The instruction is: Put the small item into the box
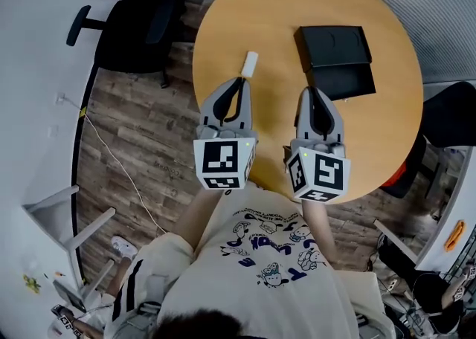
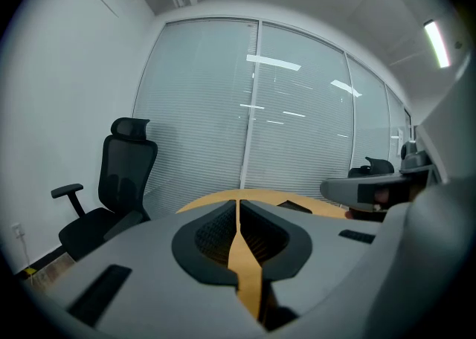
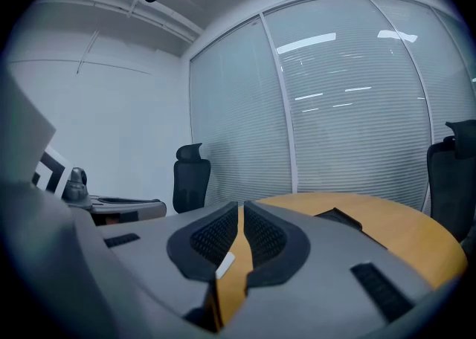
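A small white item [image 1: 251,64] lies on the round wooden table [image 1: 275,3], left of the middle. My left gripper [image 1: 240,79] is shut and empty, its tips just short of the item and pointing at it. To the right stands an open black box [image 1: 343,81] with its lid [image 1: 333,46] laid back behind it. My right gripper [image 1: 315,91] is shut with nothing in it, its tips close to the box's near left corner. In the left gripper view the jaws [image 2: 238,204] meet at the tips over the tabletop. In the right gripper view the gripper [image 3: 242,205] looks the same, with the box [image 3: 338,218] off to the right.
A black office chair [image 1: 137,14] stands beyond the table's left side and another chair [image 1: 450,111] at its right. A white desk [image 1: 37,70] fills the left edge, with a cable [image 1: 119,166] on the wood floor. Blinds [image 2: 223,107] cover the glass wall ahead.
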`<state>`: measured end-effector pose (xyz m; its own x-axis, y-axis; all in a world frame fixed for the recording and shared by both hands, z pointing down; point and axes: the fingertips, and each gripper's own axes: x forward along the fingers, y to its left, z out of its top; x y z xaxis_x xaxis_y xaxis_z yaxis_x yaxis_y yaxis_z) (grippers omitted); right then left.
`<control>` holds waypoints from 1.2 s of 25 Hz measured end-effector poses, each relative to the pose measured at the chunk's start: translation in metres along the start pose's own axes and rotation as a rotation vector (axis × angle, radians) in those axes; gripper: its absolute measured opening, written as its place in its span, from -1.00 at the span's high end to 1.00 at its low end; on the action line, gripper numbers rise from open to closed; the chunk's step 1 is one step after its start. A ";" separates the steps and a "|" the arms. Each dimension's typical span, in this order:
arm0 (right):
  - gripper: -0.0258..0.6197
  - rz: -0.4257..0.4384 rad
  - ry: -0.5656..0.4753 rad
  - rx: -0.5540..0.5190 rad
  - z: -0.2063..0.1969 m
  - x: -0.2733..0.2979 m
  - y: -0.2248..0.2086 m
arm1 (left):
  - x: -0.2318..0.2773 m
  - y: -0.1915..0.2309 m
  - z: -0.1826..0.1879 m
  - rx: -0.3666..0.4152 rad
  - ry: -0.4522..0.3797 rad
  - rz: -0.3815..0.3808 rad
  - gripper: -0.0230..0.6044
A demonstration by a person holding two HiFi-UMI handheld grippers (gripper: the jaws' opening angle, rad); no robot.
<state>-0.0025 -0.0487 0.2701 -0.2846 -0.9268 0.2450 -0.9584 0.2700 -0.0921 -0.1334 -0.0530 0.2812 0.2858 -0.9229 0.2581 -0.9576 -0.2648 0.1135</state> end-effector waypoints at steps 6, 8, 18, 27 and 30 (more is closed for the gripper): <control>0.79 -0.027 0.041 0.013 -0.011 0.018 -0.012 | 0.025 0.005 -0.012 -0.016 0.049 -0.011 0.84; 0.79 -0.031 0.054 0.017 -0.014 0.024 -0.014 | 0.033 0.006 -0.016 -0.020 0.065 -0.012 0.84; 0.79 -0.043 0.126 0.034 -0.040 0.057 -0.021 | 0.070 0.016 -0.051 -0.018 0.190 -0.024 0.84; 0.79 -0.044 0.179 0.049 -0.060 0.084 -0.024 | 0.098 0.027 -0.088 -0.039 0.297 -0.031 0.84; 0.79 -0.042 0.199 0.056 -0.066 0.091 -0.025 | 0.103 0.029 -0.099 -0.045 0.332 -0.031 0.84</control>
<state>-0.0056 -0.1224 0.3585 -0.2482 -0.8654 0.4352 -0.9685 0.2125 -0.1299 -0.1279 -0.1281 0.4057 0.3179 -0.7715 0.5511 -0.9479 -0.2715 0.1667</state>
